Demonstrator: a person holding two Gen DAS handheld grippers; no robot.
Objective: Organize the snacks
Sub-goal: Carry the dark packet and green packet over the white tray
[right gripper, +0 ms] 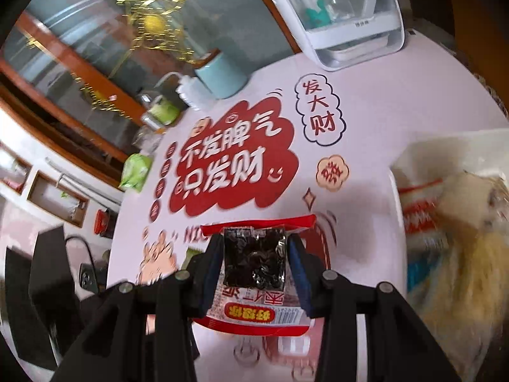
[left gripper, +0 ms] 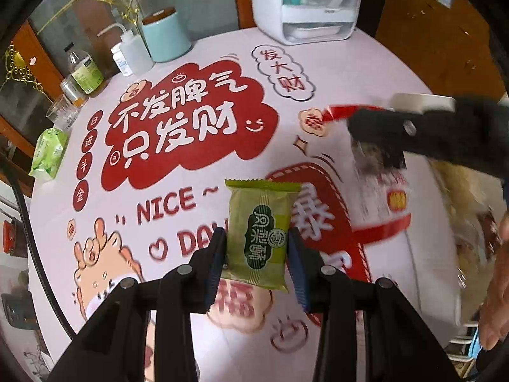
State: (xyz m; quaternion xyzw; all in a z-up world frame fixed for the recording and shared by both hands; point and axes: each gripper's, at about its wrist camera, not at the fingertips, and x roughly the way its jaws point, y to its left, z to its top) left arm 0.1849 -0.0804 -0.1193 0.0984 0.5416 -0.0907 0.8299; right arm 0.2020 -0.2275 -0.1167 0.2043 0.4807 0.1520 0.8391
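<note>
My left gripper (left gripper: 256,248) is shut on a green snack packet (left gripper: 261,232) and holds it above the printed tablecloth (left gripper: 343,73). My right gripper (right gripper: 255,261) is shut on a red-and-clear seaweed snack packet (right gripper: 254,273). It also shows blurred in the left wrist view (left gripper: 375,152), to the right and over a white bin (left gripper: 426,254) that holds several snack packets. The same bin (right gripper: 398,191) with snacks sits at the right of the right wrist view.
At the table's far edge stand a white dispenser box (left gripper: 305,3), a pale blue canister (left gripper: 165,36), a white squeeze bottle (left gripper: 135,52), a green-label bottle (left gripper: 84,70), a glass (left gripper: 62,113) and a green tissue pack (left gripper: 49,154).
</note>
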